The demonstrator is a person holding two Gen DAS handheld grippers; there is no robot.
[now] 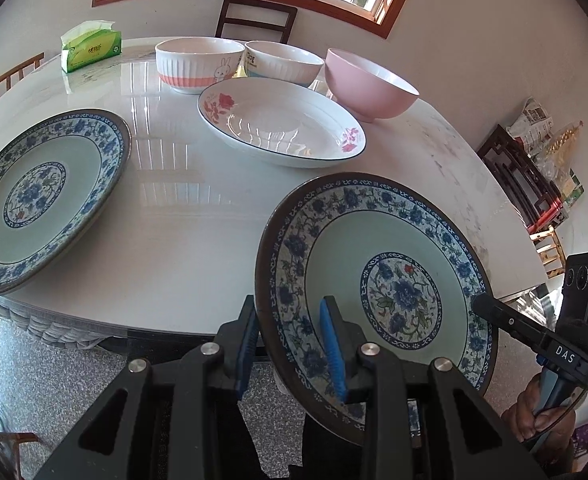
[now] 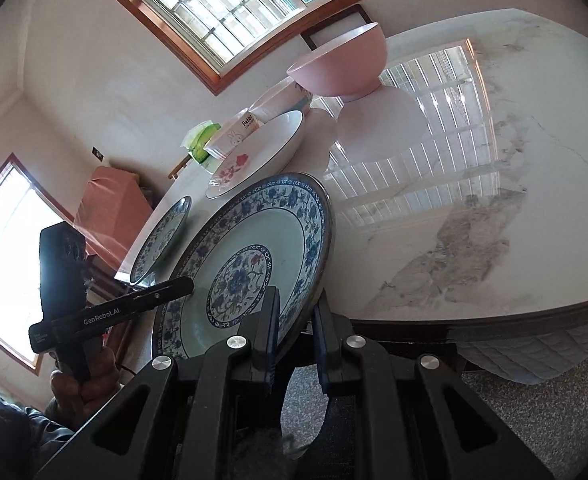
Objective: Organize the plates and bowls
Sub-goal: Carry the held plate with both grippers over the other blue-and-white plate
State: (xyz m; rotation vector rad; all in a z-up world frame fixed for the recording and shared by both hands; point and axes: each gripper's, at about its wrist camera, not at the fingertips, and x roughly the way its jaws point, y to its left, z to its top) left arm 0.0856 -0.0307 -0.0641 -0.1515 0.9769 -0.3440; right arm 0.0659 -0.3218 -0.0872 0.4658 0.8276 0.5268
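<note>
A blue-and-white floral plate (image 1: 373,280) is held between both grippers near the table's front edge. My left gripper (image 1: 290,320) is shut on its left rim. My right gripper (image 2: 295,316) is shut on its right rim; the plate also shows in the right wrist view (image 2: 254,248). A second matching plate (image 1: 42,196) lies at the table's left edge. A white oval dish with red flowers (image 1: 282,124) sits mid-table. Behind it stand a rabbit bowl (image 1: 198,62), a white-and-blue bowl (image 1: 284,62) and a pink bowl (image 1: 367,82).
A green tissue pack (image 1: 90,46) stands at the back left of the white marble table (image 1: 182,240). Wooden chairs (image 1: 256,16) stand behind it. A dark shelf with clutter (image 1: 533,176) stands at the right.
</note>
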